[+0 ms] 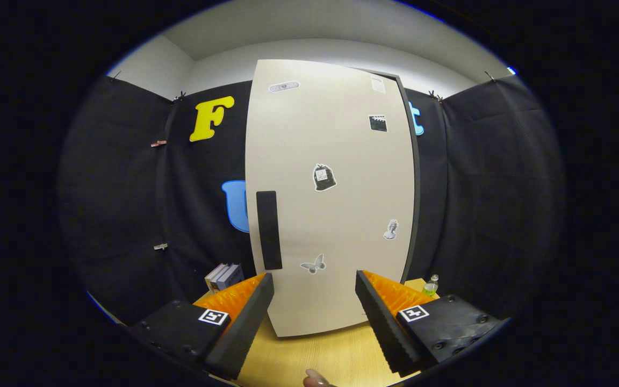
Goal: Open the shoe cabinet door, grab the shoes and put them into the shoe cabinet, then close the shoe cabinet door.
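Shoe cabinet (331, 215), pale and tall, stands upright on a wooden table (309, 360) with its door (342, 161) flush against the dark frame showing down its right edge, so it reads as shut. A long dark handle (269, 230) runs vertically near the door's left edge, and small stickers, among them a butterfly (313, 264), dot the panel. The hand-held gripper (315, 312) faces the door squarely, its two fingers spread wide apart and holding nothing, the left fingertip (256, 301) just below the foot of the handle, the right one (374, 306) lower on the panel. No shoes can be made out from this angle. A shut door with the fingers empty fits either the approach to pull it open or the moment after it has been pushed to with the shoes inside; the scene does not settle which. A stack of books (224, 276) sits to the cabinet's left, a small bottle (431, 286) to its right, and a fingertip of the person (316, 379) shows at the table's near edge.
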`<state>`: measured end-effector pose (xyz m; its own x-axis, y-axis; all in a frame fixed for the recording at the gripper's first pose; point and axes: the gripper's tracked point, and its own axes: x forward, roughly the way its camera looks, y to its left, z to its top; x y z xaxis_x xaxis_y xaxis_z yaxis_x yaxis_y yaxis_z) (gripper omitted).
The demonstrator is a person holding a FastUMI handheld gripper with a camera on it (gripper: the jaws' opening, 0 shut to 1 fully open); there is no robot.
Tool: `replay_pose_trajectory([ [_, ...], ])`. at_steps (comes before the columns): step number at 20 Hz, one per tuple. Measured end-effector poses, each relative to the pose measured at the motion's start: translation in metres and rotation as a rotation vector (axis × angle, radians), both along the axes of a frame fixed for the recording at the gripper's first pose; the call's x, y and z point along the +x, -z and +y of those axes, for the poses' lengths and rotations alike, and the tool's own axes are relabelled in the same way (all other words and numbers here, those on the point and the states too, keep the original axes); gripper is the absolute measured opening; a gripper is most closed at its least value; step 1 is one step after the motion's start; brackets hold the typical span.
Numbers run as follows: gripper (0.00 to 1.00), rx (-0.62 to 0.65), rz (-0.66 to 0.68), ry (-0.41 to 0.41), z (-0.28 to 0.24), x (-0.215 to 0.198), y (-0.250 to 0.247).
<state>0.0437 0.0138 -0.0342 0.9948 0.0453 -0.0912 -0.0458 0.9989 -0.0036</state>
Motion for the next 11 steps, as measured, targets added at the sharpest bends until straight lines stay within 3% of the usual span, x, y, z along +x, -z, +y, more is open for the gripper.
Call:
replay_pose_trajectory([
  [11, 0.99, -0.003, -0.024, 0.024, -0.0036, 0.0009, -0.0016],
])
